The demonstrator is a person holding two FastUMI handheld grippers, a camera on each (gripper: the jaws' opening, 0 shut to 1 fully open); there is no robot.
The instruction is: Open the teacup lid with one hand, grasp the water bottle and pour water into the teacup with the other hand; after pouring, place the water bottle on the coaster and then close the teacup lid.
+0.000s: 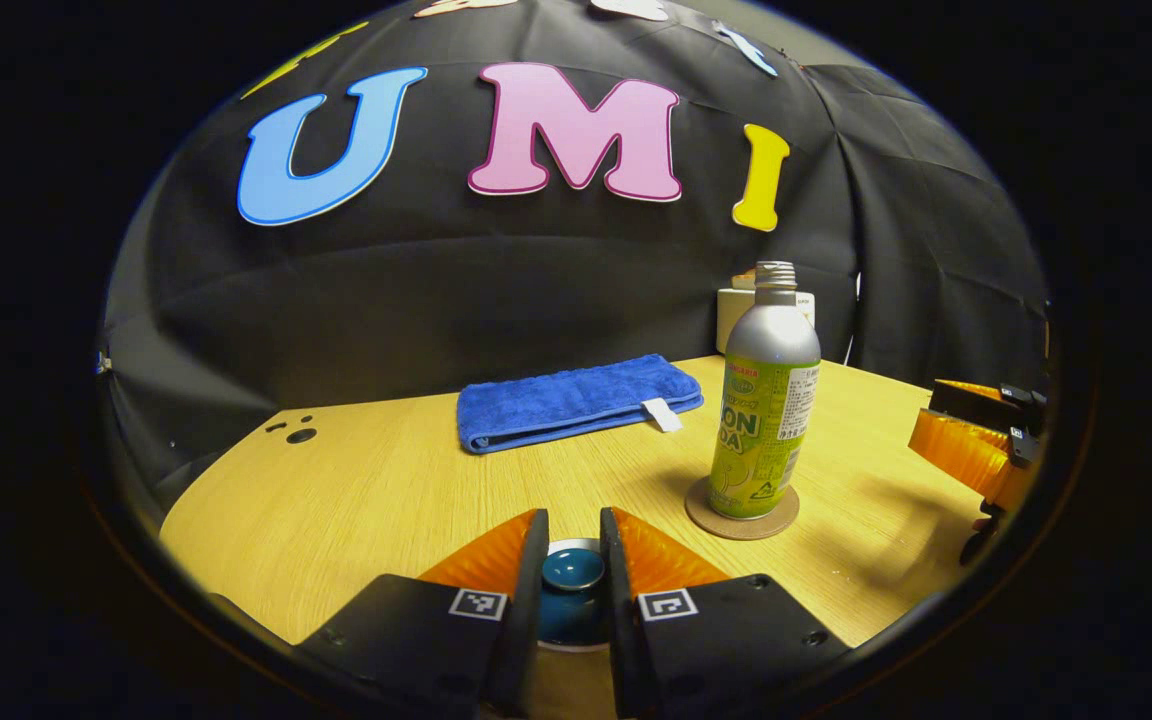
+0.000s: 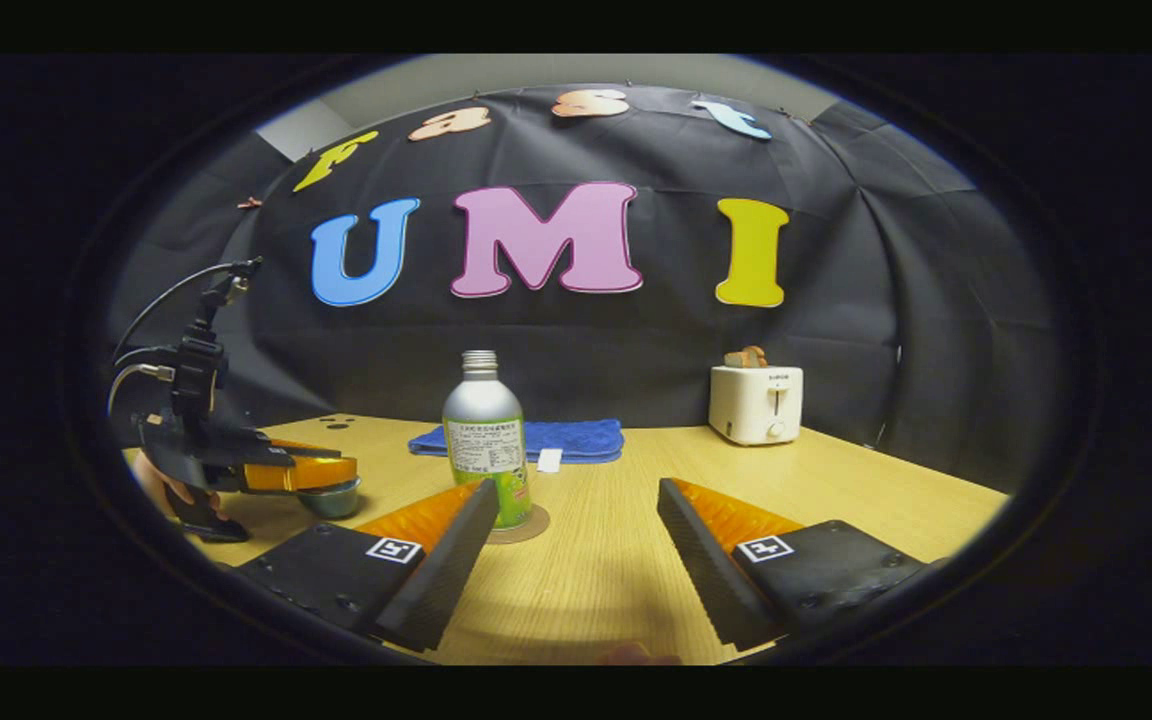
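My left gripper [image 1: 573, 525] is shut on the dark blue knob of the teacup lid [image 1: 573, 572], with one finger pressing each side. From the right gripper view the left gripper [image 2: 288, 470] lies level over the teal teacup [image 2: 332, 498], and a hand [image 2: 161, 482] holds it. The silver and green water bottle [image 1: 766, 400] stands upright and uncapped on the round cork coaster [image 1: 742, 518], to the right of the cup. My right gripper [image 2: 574, 500] is open above the table with nothing between its fingers; the bottle [image 2: 486, 440] stands just beyond its left finger.
A folded blue towel [image 1: 576, 400] lies at the back of the wooden table [image 1: 356, 500]. A white toaster [image 2: 756, 403] stands at the back right. The right gripper [image 1: 976, 445] hovers at the table's right side.
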